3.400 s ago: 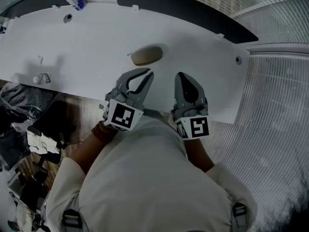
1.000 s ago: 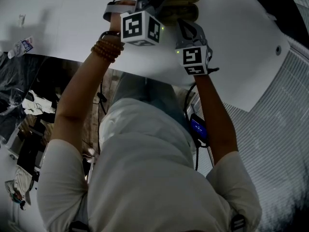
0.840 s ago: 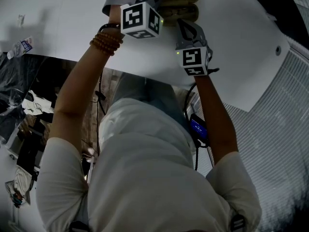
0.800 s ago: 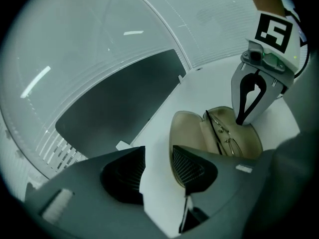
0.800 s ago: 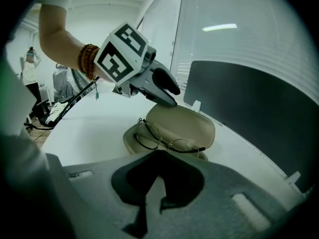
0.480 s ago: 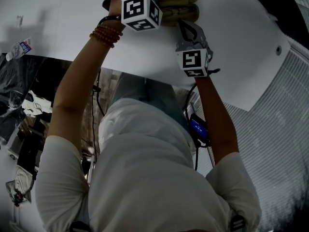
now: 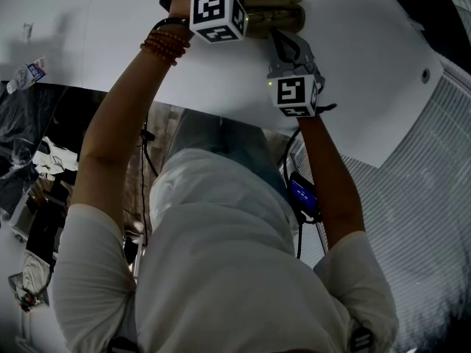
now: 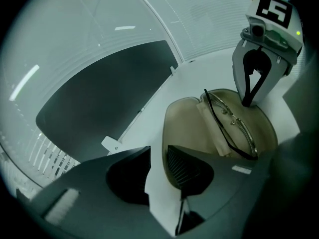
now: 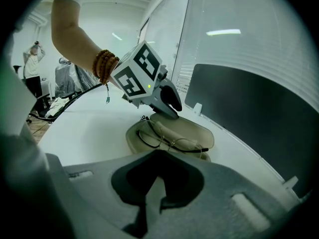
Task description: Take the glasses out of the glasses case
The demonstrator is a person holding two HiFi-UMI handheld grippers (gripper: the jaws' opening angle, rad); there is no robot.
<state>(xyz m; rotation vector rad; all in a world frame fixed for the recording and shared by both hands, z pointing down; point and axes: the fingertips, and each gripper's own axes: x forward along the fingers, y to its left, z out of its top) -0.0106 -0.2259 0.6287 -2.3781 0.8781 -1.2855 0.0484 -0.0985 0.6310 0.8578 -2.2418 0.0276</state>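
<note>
white laminate makes up the tabletop point(image 7: 88, 43), smooth and bare. a dark flat panel point(image 8: 99, 93) stands along its far edge, and pale ribbed sheeting point(image 7: 434, 197) lies past its corner. across the room we see people point(image 9: 32, 59) standing. a bead bracelet point(image 7: 163, 41) circles our left wrist. from above, that arm and its marker cube cover most of the case point(image 8: 184, 123), an oval beige shell lying open on the tabletop. the glasses point(image 8: 234, 128), thin wire rims with dark arms, lie inside it. our left claw point(image 8: 158, 153) has just been closing. its jaws are apart, with bare tabletop in the gap and the case rim beside one jaw. our right claw point(image 9: 154, 188) is pinched together on nothing, its tip at the case's rim.
</note>
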